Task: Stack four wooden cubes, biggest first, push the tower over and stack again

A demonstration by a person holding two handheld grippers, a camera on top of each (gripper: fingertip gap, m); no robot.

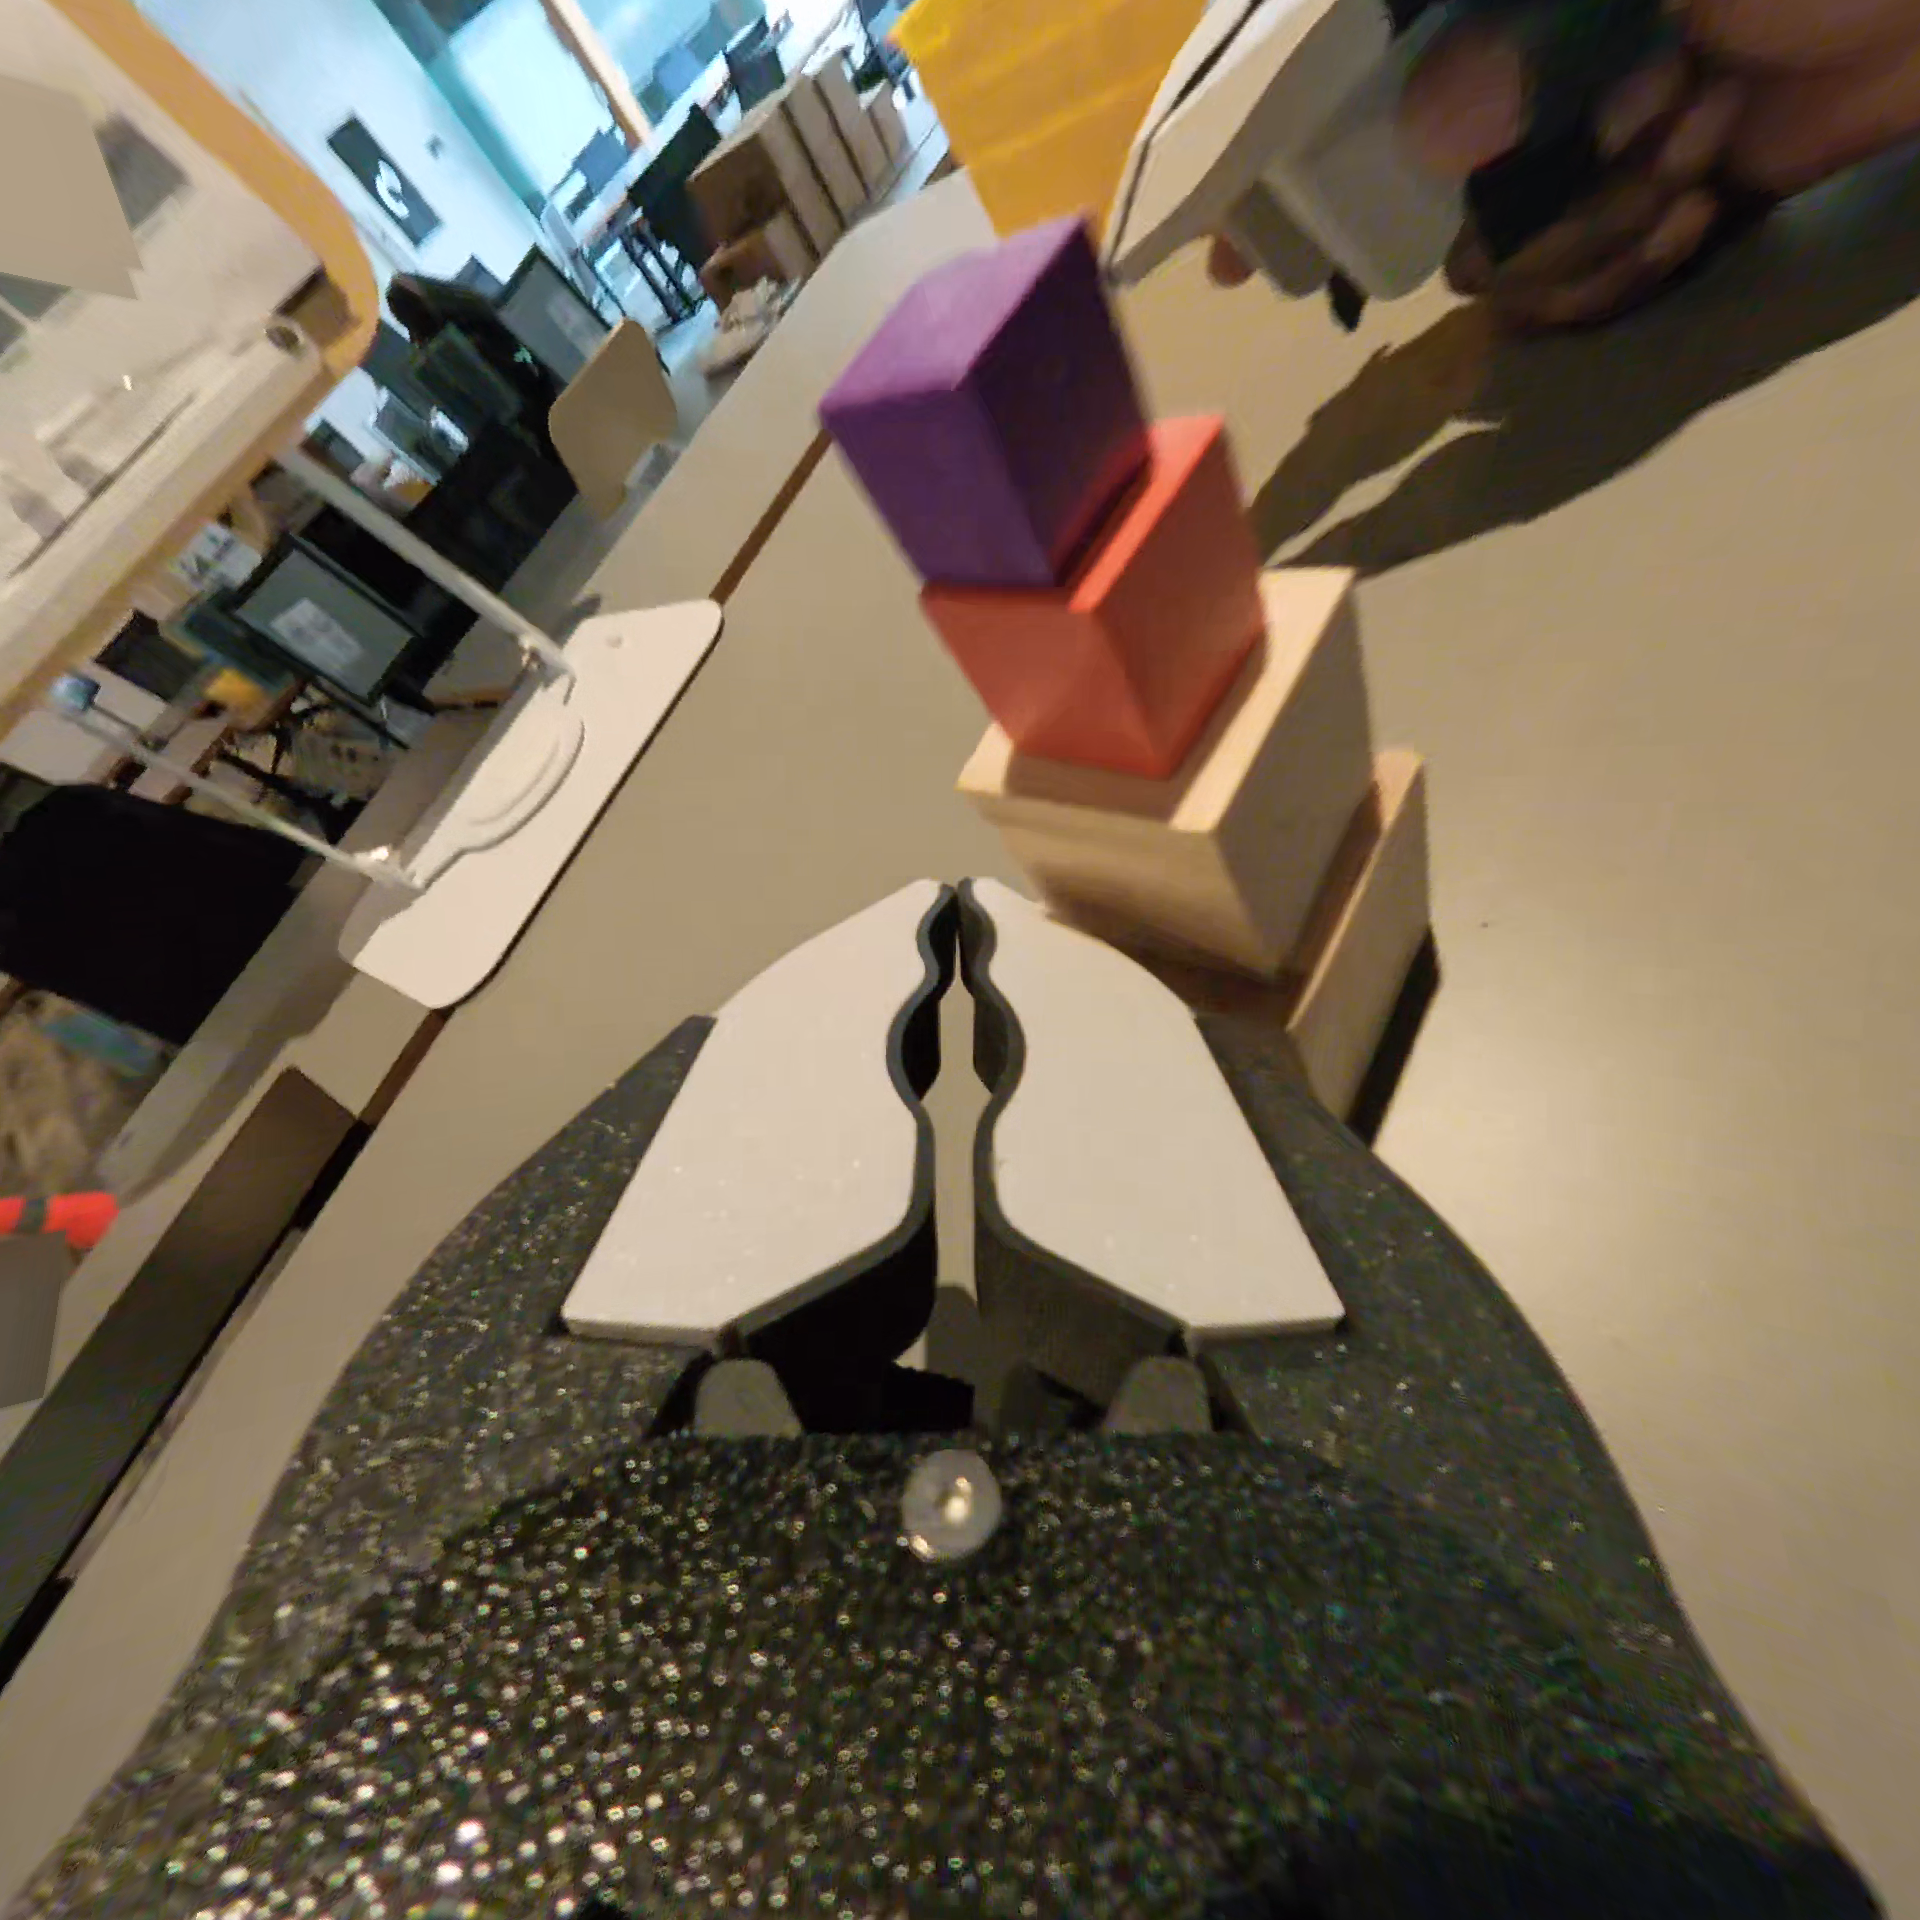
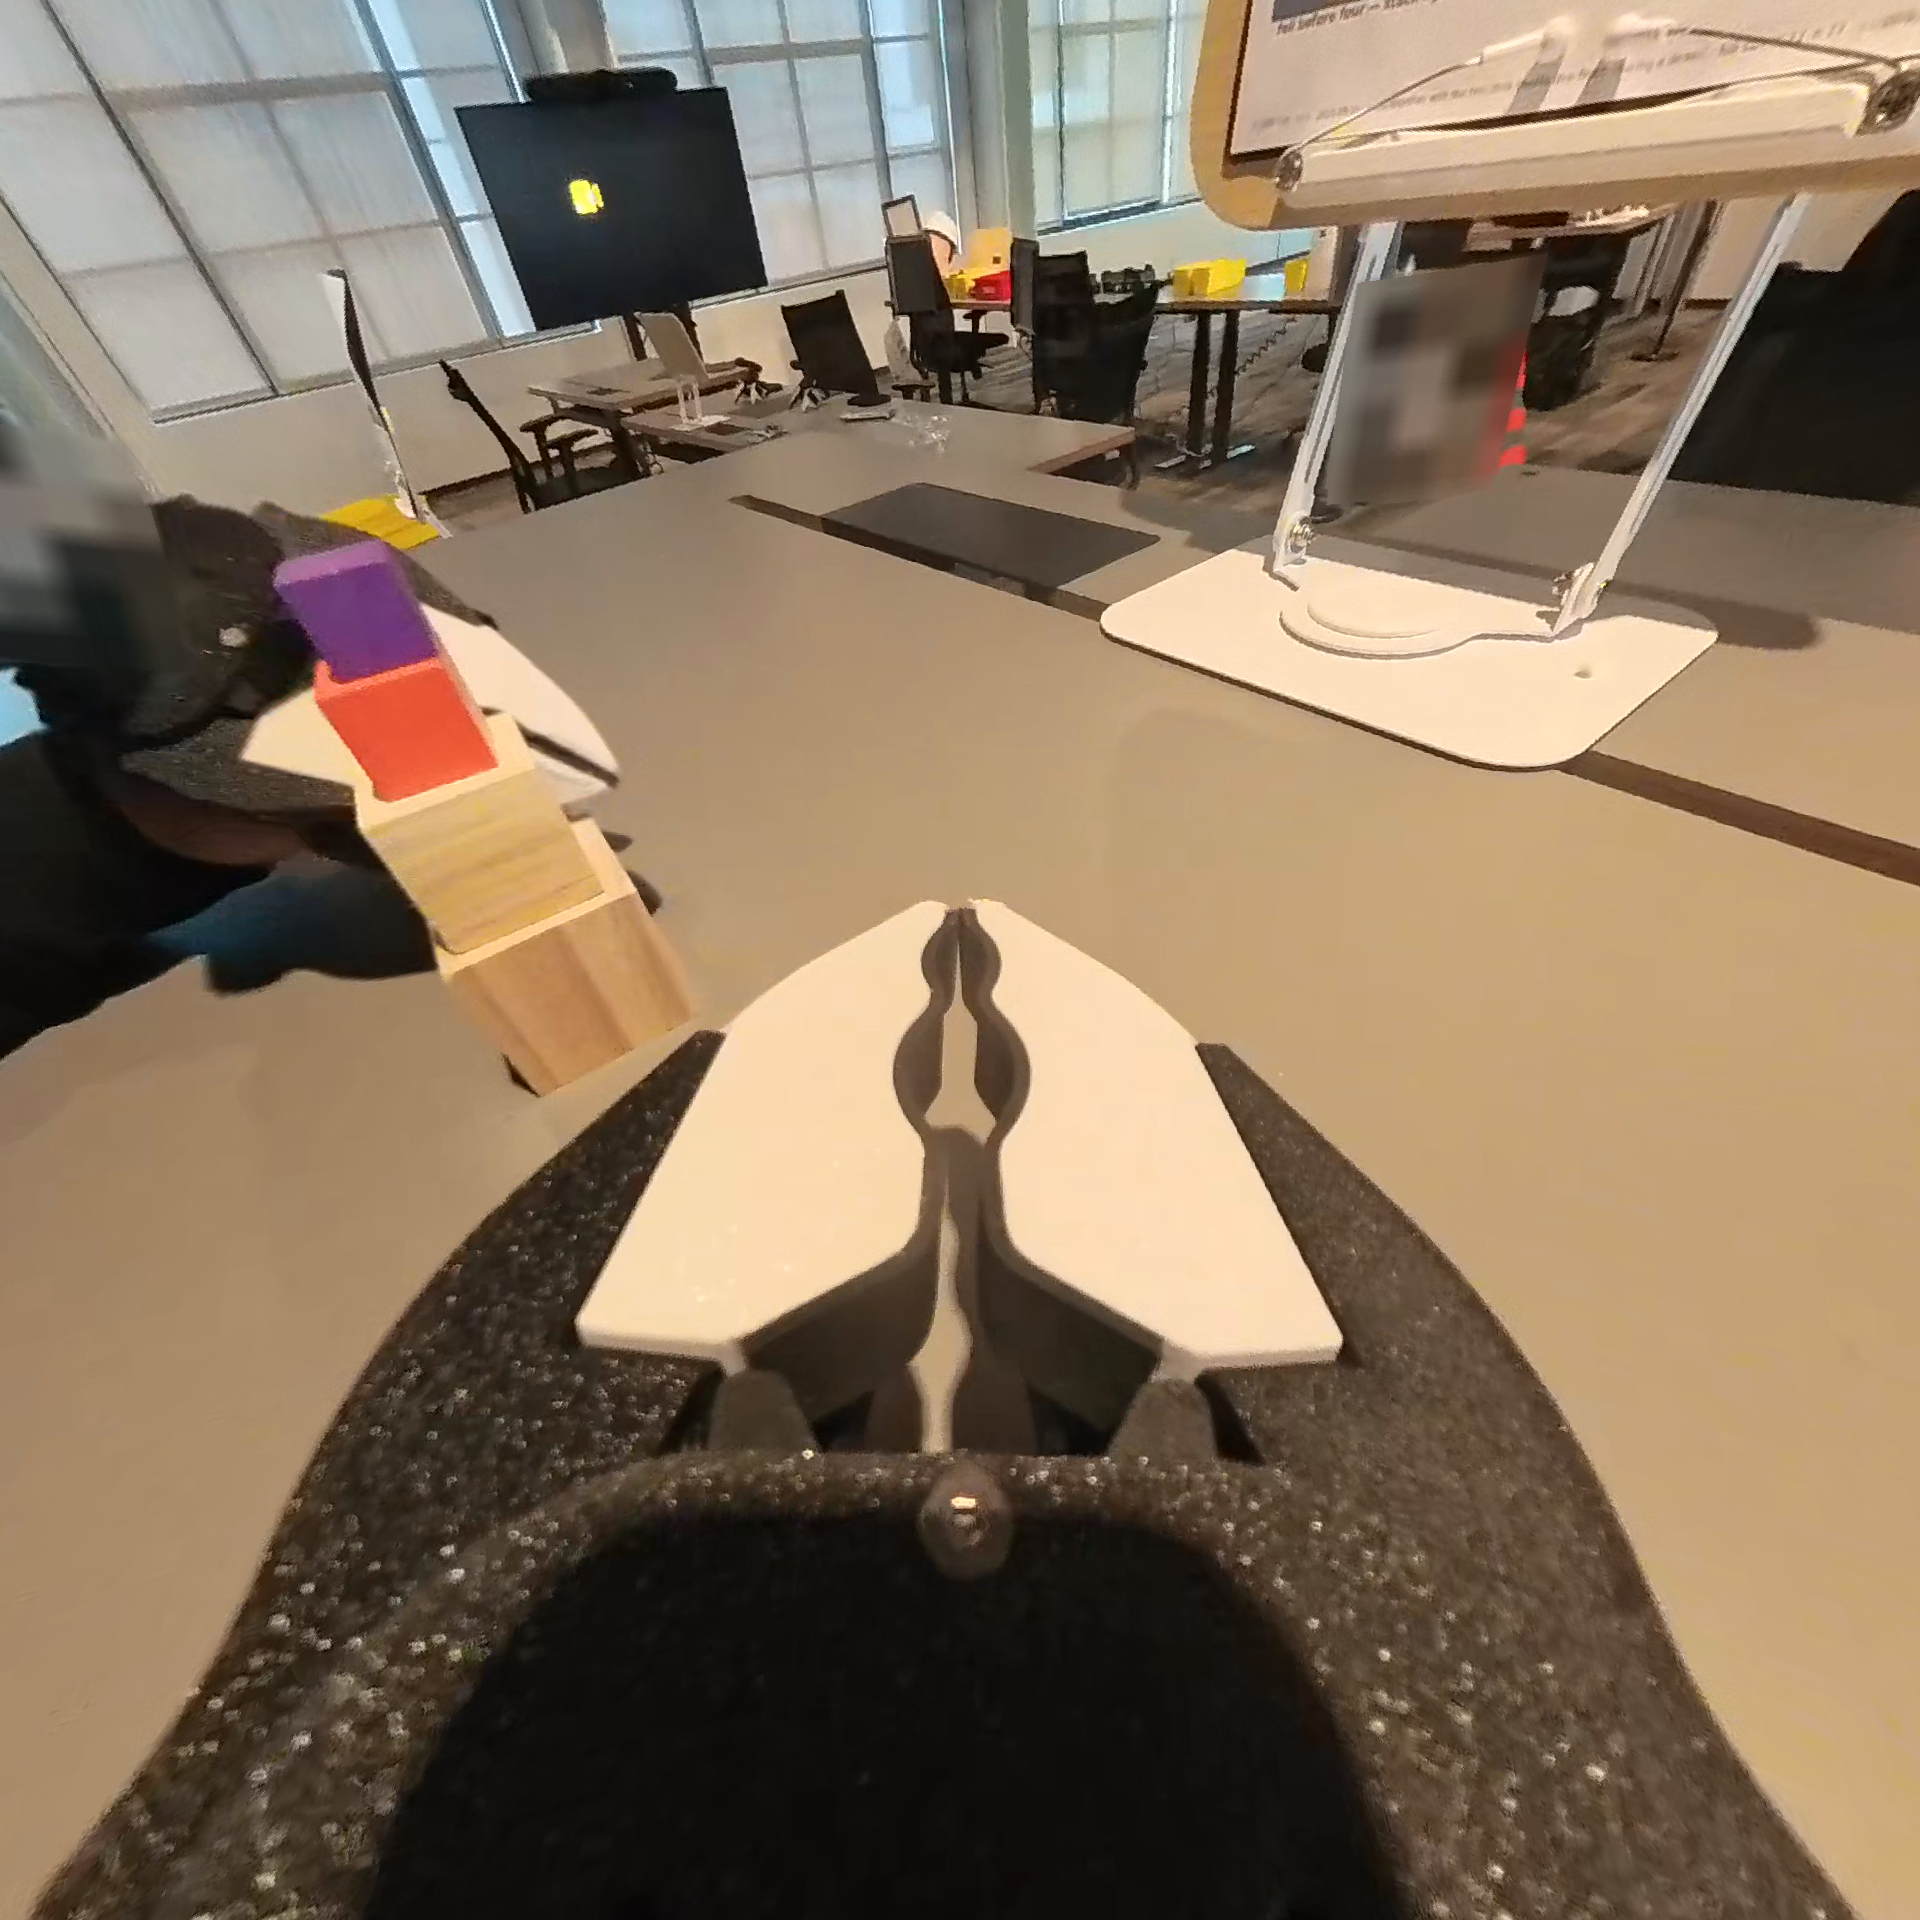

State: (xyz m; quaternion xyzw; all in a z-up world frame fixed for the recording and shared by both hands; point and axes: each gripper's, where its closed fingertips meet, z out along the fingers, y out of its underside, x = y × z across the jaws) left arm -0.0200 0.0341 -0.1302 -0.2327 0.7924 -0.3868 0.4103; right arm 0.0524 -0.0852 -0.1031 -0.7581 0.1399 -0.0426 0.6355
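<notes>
Four-cube tower (image 1: 1164, 665) on grey table (image 1: 1610, 1143), purple cube (image 1: 987, 416) topmost.

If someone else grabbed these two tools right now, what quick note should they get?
Left tool: shut, empty, close beside the tower's lower cubes.
Right tool: shut, empty, off to the tower's side.
Tower on the grey table: big plain cube at the bottom, smaller plain cube, red cube, purple cube on top, upper cubes sitting crooked.
Done: four stacked, biggest first.
Left: push the tower over, then stack again.
</notes>
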